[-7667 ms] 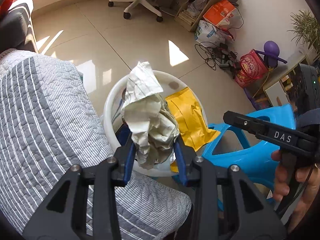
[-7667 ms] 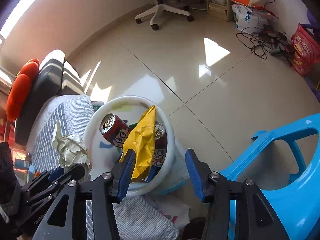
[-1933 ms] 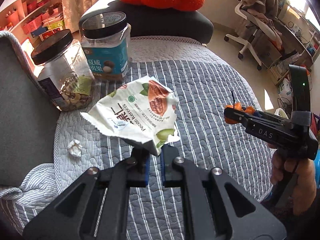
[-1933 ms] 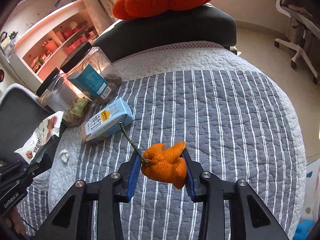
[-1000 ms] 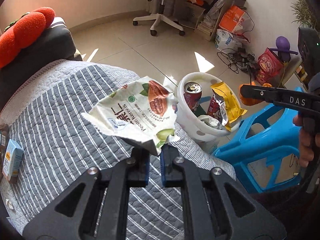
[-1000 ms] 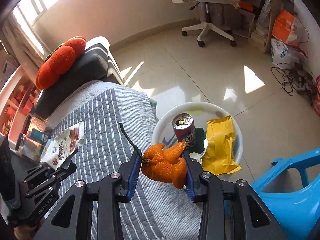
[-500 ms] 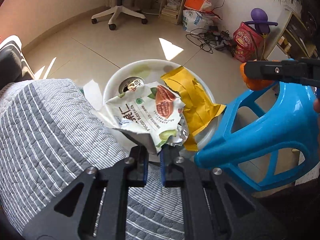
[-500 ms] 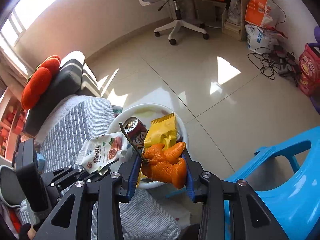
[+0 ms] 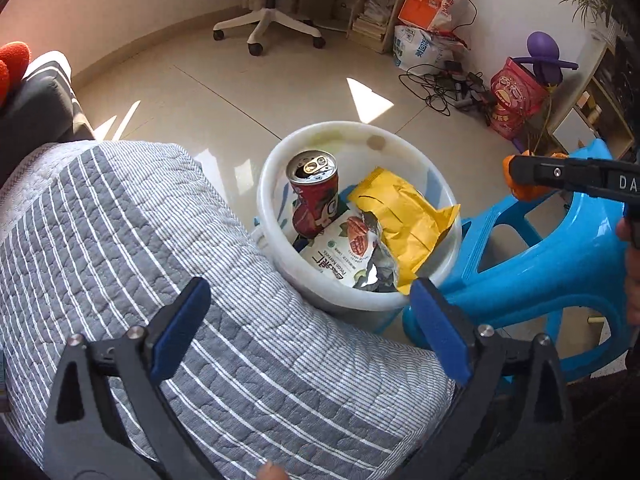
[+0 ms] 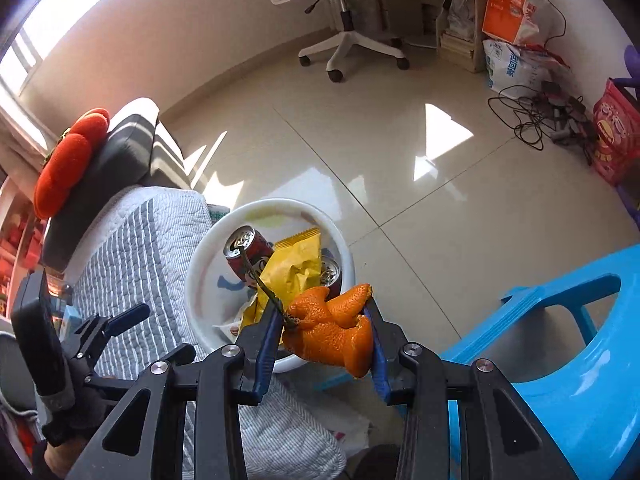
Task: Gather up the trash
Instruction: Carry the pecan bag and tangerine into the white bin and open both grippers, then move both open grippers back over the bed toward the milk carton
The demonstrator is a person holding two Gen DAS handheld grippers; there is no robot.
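Note:
A white round bin (image 9: 276, 184) stands on the floor beside the bed; it also shows in the right wrist view (image 10: 200, 280). In it lie a red can (image 9: 314, 192), a yellow bag (image 9: 404, 216) and a pecan snack wrapper (image 9: 340, 254). My left gripper (image 9: 308, 328) is open and empty, just above the bed's edge in front of the bin. My right gripper (image 10: 322, 330) is shut on an orange peel (image 10: 332, 328) with a stem, held over the bin's near rim. The right gripper also shows in the left wrist view (image 9: 520, 178), to the right of the bin.
A grey striped quilt (image 9: 120, 260) covers the bed on the left. A blue plastic stool (image 9: 560, 272) stands right of the bin. An office chair (image 9: 268, 20), bags, boxes and cables (image 9: 444, 80) line the far wall. An orange cushion (image 10: 68, 160) sits on a dark pillow.
My left gripper has opened and the pecan wrapper has dropped into the bin. My right gripper has carried the orange peel closer over the bin.

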